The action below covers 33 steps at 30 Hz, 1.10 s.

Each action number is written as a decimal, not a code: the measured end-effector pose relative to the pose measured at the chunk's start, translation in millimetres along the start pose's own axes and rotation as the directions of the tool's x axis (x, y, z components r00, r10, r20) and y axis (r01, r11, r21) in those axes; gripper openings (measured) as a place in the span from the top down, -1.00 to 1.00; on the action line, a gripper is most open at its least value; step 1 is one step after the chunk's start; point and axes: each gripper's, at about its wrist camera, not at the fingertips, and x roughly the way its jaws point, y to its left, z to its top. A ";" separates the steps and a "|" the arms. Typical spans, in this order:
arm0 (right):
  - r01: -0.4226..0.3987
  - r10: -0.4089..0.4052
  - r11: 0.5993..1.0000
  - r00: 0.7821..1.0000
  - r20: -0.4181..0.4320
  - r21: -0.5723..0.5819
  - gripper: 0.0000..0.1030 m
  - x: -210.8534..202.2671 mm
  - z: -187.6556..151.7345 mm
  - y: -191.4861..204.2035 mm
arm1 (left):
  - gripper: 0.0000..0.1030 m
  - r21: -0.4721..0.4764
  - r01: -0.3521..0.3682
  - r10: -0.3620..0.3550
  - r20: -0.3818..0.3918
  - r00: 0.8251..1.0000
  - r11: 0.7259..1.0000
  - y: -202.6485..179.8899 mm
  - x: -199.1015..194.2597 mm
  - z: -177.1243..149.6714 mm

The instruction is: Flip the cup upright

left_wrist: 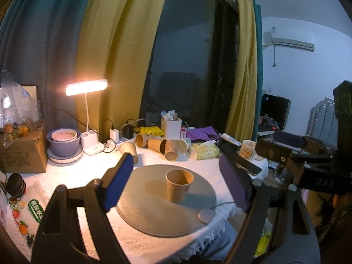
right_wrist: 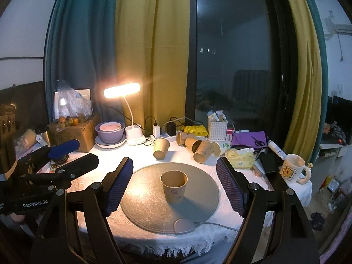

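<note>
Both tongs are held spread wide with nothing gripped between the pads. The left tongs (left_wrist: pixel 176 181) are raised above the near edge of the round mat (left_wrist: pixel 198 220), pointing over it. The right tongs (right_wrist: pixel 175 183) are held alongside, to the right of the left ones, aimed across the same mat.

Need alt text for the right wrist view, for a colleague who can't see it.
A paper cup stands upright, mouth up, on a round grey mat, apart from the open right gripper whose jaws frame it. Several paper cups lie tipped behind the mat, near a lit desk lamp.
</note>
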 end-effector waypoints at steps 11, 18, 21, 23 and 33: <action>-0.004 0.004 1.000 1.000 -0.006 -0.004 -0.58 0.8 0.5 0.6 | -0.58 -0.001 -0.004 0.004 -0.002 1.000 1.000 2.9 -0.3 -1.5; -0.004 0.004 1.000 1.000 -0.006 -0.004 -0.58 1.0 0.5 0.9 | -0.58 -0.003 -0.012 0.012 -0.002 1.000 1.000 4.5 0.6 -3.5; -0.003 0.003 1.000 1.000 -0.007 -0.004 -0.58 1.1 0.4 1.0 | -0.58 -0.002 -0.004 0.004 -0.004 1.000 1.000 5.4 1.1 -3.9; -0.004 0.004 1.000 1.000 -0.006 -0.004 -0.58 1.0 0.4 1.2 | -0.58 0.004 0.002 -0.002 -0.002 1.000 1.000 4.8 0.8 -4.6; -0.006 0.006 1.000 1.000 -0.010 -0.007 -0.58 2.5 -1.5 1.2 | -0.58 0.014 -0.038 0.038 0.001 0.999 0.999 0.0 -1.9 -5.3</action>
